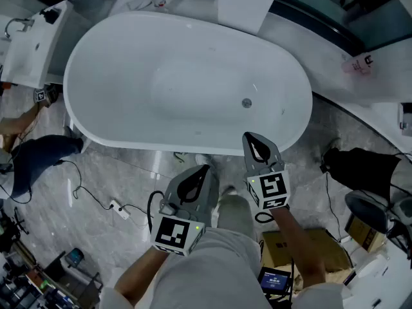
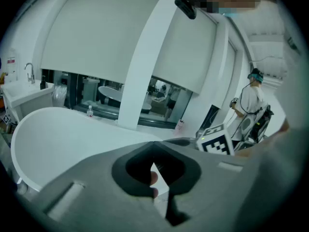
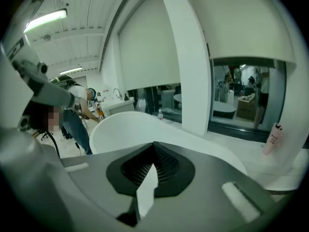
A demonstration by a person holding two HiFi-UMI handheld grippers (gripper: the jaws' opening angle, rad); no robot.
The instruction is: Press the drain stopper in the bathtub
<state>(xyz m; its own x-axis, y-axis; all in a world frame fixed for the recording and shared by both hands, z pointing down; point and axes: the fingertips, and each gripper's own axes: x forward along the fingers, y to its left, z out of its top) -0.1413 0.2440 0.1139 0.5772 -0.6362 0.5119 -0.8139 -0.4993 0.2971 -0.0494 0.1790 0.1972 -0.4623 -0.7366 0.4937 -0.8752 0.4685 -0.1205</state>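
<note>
Head view shows the white bathtub (image 1: 129, 69) lying across the far half of the scene, with the drain stopper (image 1: 246, 103) as a small round metal disc on the tub floor toward its right end. The tub holds no water that can be seen. Whether the stopper sits raised or pressed down is too small to tell. Both claws are held on the near side of the tub, outside it and over the grey marble floor (image 1: 116, 172). The right claw (image 1: 248, 136) points toward the tub with its tip just beside the near rim, roughly in line with the stopper but well apart from it. The left claw (image 1: 205, 168) is nearer the person and further left, apart from the rim. In the left gripper view the left claw (image 2: 155, 146) has its jaws pressed together at the tips with nothing held between them, and the bathtub rim (image 2: 58, 129) lies beyond. The right gripper view shows the right claw (image 3: 153, 146) likewise pressed together and empty, facing the tub's curved rim (image 3: 120, 127). Assessment: the task appears not yet begun, and no contact with the stopper is made. What remains is to reach over the rim, bring a claw tip down onto the stopper and press it; the right claw looks better placed.
</note>
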